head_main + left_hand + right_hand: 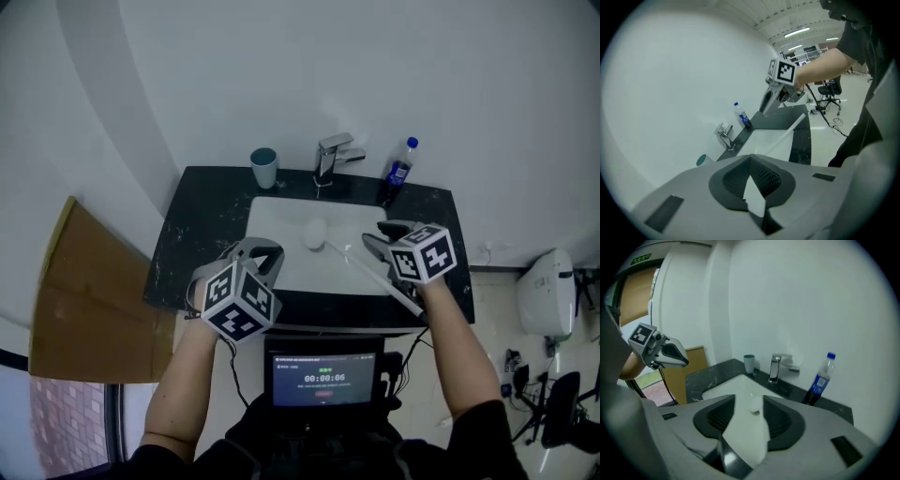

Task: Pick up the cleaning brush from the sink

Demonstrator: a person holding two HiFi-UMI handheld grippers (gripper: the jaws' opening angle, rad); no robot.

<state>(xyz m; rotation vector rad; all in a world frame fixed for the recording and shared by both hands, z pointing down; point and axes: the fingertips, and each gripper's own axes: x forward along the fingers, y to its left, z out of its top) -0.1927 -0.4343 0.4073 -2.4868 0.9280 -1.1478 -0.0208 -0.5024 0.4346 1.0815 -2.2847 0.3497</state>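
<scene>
The cleaning brush [315, 234] lies in the white sink [277, 217], its round white head near the middle. Its long white handle [379, 277] slants out over the front right rim, and shows as a white bar [788, 135] in the left gripper view. My right gripper [380, 236] hovers over the sink's right side, just above the handle, open with only the basin showing between its fingers [749, 401]. Over the sink's front left edge my left gripper [257, 249] hangs shut and empty, its pads meeting at the tips [751, 159].
On the black counter [202, 234] behind the sink stand a teal cup [263, 167], a chrome faucet [330, 157] and a blue bottle [397, 172]. Cardboard [75, 300] leans at the left. A small screen [323, 378] sits below the counter, and a white appliance [547, 292] at the right.
</scene>
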